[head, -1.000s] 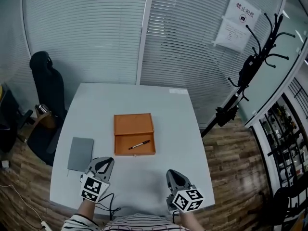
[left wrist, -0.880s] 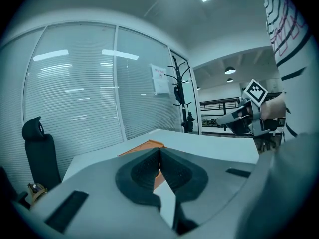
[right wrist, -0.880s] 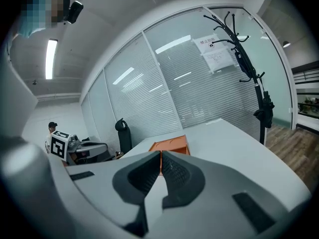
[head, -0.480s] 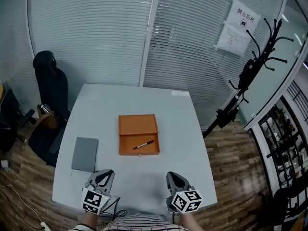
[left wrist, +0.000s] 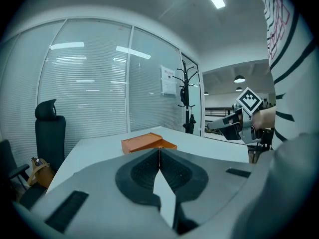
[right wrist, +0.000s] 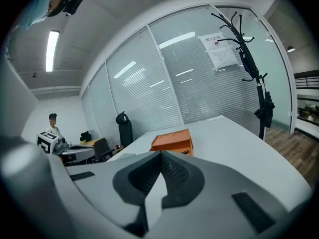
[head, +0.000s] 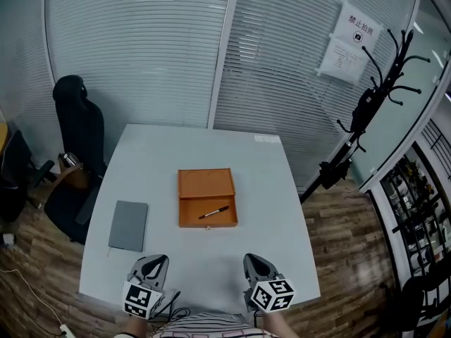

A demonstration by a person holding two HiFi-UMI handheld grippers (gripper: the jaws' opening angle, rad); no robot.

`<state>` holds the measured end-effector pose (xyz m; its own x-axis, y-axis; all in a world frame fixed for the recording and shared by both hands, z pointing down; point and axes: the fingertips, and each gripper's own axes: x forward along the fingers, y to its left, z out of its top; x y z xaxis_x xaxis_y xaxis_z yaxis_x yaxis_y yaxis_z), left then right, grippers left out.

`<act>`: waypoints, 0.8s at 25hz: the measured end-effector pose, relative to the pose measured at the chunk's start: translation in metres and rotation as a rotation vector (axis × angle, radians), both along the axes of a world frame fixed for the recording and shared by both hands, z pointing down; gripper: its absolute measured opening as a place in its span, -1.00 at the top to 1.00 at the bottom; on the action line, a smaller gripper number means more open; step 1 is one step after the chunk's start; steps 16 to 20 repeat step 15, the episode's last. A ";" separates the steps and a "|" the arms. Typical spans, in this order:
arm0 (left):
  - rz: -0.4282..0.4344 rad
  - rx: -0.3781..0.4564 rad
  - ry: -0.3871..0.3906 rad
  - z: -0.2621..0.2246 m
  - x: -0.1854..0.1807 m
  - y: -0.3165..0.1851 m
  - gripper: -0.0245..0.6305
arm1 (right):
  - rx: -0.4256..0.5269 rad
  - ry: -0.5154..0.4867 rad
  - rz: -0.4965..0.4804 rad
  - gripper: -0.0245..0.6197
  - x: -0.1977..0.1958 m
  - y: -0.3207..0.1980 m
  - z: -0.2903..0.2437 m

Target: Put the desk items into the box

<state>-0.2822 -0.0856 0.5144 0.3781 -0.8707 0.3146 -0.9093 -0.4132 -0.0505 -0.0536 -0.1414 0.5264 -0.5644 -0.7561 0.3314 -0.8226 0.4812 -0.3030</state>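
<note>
An orange box [head: 207,197] lies open in the middle of the white table [head: 268,189], its lid folded flat to the far side. A black pen [head: 213,212] rests slantwise in its near half. A grey notebook [head: 128,225] lies flat to the box's left. My left gripper [head: 158,261] and right gripper [head: 254,261] hover side by side over the table's near edge, both shut with nothing in them. The left gripper view shows its jaws [left wrist: 159,150] pressed together, with the box [left wrist: 148,141] ahead. In the right gripper view the jaws [right wrist: 160,153] also meet, short of the box [right wrist: 173,140].
A black office chair [head: 76,129] stands off the table's far left corner. A black coat stand [head: 366,104] rises on the right. Blinds-covered glass walls [head: 176,55] close the back. Wood floor surrounds the table.
The left gripper has drawn back toward the near edge, away from the notebook. The right gripper has hardly moved. The box, pen and notebook stay put; the head view has shifted a little.
</note>
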 end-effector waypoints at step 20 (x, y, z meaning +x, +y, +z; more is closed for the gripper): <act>0.012 -0.010 0.011 0.004 0.005 -0.006 0.85 | 0.000 0.010 0.003 0.85 0.002 -0.006 -0.002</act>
